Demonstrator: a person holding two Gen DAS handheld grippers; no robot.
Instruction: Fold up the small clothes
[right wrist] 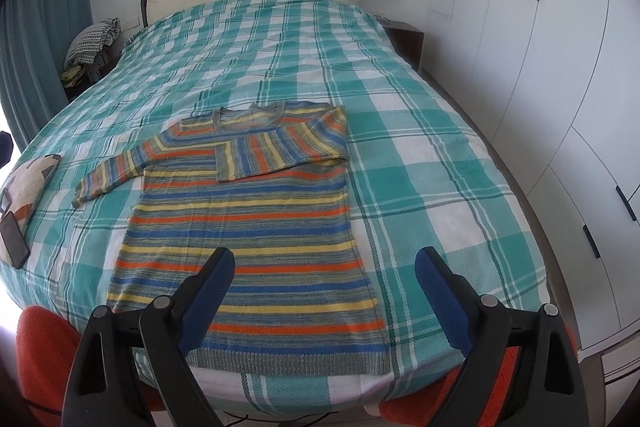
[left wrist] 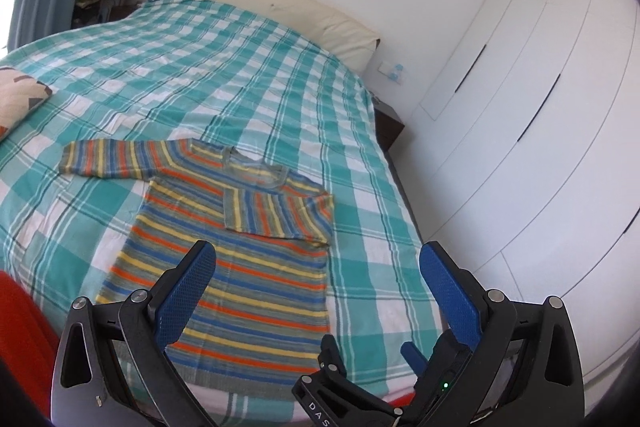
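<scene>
A striped knitted sweater [right wrist: 248, 239] lies flat on the checked bed cover [right wrist: 420, 187], toward the near edge of the bed, neck at the far end and ribbed hem nearest. Its right sleeve [right wrist: 280, 151] is already folded across the chest, while the left sleeve [right wrist: 116, 175] reaches out to the left on the cover. The right hand-held gripper [right wrist: 324, 299] hangs above the near part of the body with its jaws spread wide and nothing between them; the left hand-held gripper [left wrist: 318, 291] does the same, wide apart and empty, just right of the garment's lower half. The knit looks soft, light and limp, so it should drape and sag from any pinch rather than hold a shape, and it may drag or bunch against the cover if slid. The loose weave could stretch if pulled hard. A sensible hold for the next fold is probably the left cuff or the left shoulder seam, pinching one layer and lifting it clear before laying it over; the thicker ribbed hem corners would give a firmer grip for folding the body upward
</scene>
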